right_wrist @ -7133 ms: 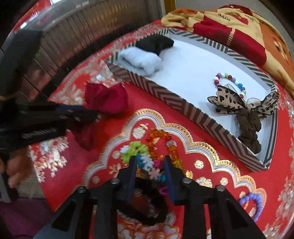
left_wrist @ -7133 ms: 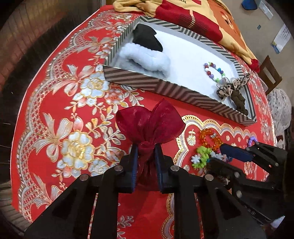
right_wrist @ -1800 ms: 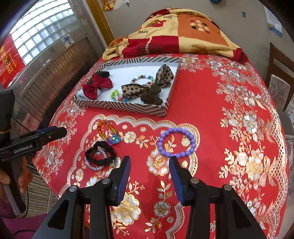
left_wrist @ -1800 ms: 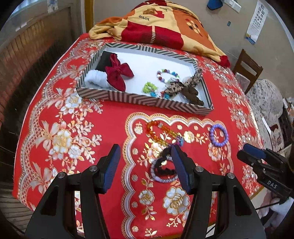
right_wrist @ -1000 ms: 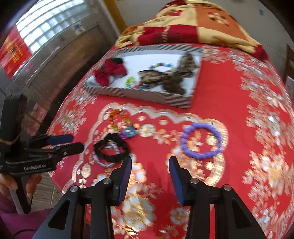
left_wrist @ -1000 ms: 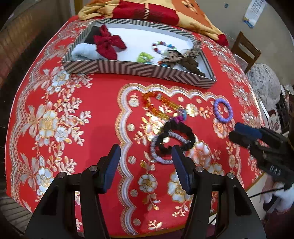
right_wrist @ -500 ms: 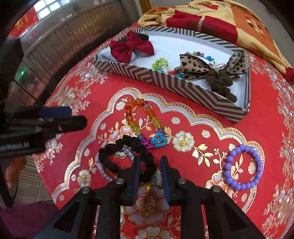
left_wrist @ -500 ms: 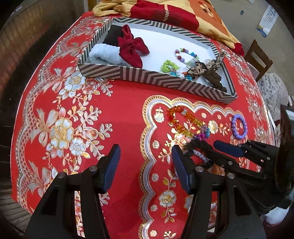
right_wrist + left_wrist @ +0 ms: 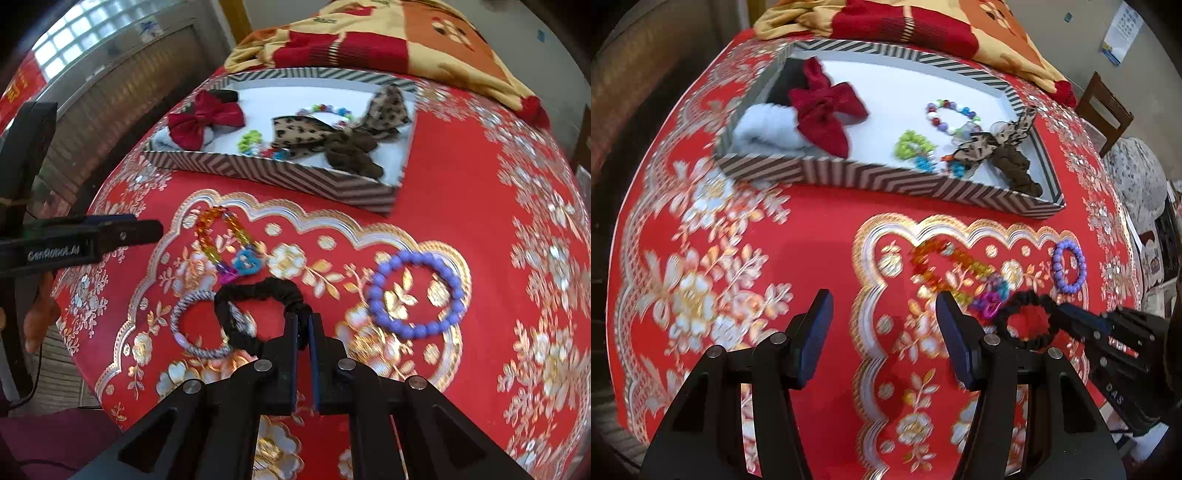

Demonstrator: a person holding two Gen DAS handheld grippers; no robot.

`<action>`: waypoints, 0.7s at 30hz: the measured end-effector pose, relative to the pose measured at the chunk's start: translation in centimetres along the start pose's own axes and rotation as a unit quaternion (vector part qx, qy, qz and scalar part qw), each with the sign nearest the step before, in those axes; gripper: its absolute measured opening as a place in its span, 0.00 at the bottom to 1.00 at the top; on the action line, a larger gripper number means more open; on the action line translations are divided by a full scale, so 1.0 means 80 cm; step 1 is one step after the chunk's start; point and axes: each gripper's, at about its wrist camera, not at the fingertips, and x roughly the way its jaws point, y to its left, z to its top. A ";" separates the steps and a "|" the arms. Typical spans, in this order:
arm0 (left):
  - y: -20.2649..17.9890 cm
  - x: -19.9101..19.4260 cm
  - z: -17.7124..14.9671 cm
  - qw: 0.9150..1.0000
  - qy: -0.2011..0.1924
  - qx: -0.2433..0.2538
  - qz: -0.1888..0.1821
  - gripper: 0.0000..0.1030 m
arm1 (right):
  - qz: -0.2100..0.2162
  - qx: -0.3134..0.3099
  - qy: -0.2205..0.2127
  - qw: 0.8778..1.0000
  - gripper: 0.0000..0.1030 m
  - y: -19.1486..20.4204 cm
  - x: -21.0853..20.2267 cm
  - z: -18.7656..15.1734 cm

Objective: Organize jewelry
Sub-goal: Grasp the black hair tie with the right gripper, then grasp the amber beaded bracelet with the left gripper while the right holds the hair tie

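Gripping the black scrunchie (image 9: 258,291) by its near right edge, the right gripper (image 9: 303,328) has its jaws pressed together on the fabric. That scrunchie lies on the red tablecloth (image 9: 461,206), overlapping a grey hair tie (image 9: 184,325) at its left. A purple bead bracelet (image 9: 415,293) lies to the right, a multicoloured bead bracelet (image 9: 221,240) just beyond. Farther off stands the striped tray (image 9: 280,175). The left gripper (image 9: 882,325) hangs with jaws apart, holding nothing.
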 end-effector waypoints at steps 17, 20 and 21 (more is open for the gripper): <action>-0.039 0.057 0.033 0.995 0.012 0.079 0.051 0.44 | 0.000 0.058 -0.015 0.998 0.05 -0.032 -0.033 -0.040; -0.041 0.057 0.032 0.995 -0.002 0.084 0.053 0.17 | -0.004 0.066 -0.027 0.997 0.05 -0.035 -0.043 -0.039; -0.040 0.057 0.032 0.995 -0.002 0.085 0.048 0.13 | -0.003 0.068 -0.031 0.997 0.05 -0.035 -0.047 -0.037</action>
